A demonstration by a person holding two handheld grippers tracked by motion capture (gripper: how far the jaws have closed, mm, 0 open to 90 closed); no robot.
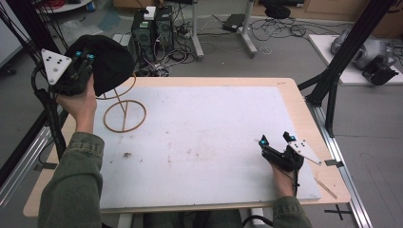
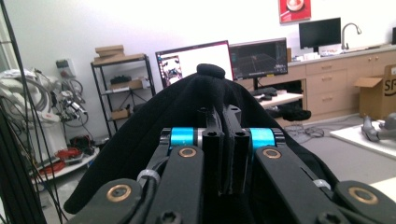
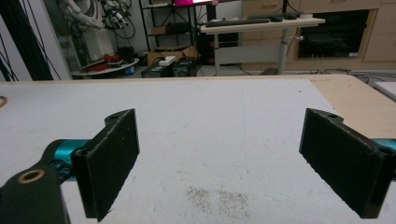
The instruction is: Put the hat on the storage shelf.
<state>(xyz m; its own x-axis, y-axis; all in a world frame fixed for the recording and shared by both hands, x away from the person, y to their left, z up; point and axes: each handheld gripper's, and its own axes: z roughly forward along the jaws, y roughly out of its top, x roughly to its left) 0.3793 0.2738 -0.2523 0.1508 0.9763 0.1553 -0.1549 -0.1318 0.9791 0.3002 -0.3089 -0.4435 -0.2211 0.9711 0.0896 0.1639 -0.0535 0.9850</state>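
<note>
A black cap [image 1: 108, 61] hangs off the table's far left corner, over the top of a wooden wire hat stand [image 1: 124, 131] whose ring base lies on the white mat [image 1: 214, 123]. My left gripper [image 1: 84, 57] is raised beside the stand and shut on the cap. In the left gripper view the cap's cloth [image 2: 187, 102] is pinched between the closed jaws of that gripper [image 2: 224, 119]. My right gripper [image 1: 275, 138] rests low on the mat at the near right. It stands open, jaws wide apart, with bare mat between them [image 3: 219, 163].
The mat covers most of a wooden table [image 1: 304, 109]. A small dark smudge [image 1: 127, 155] marks the mat near the left. A thin wooden stick [image 1: 328, 187] lies at the near right corner. Computer towers [image 1: 152, 28] and cables sit on the floor behind. A black frame post [image 1: 342, 57] rises at the right.
</note>
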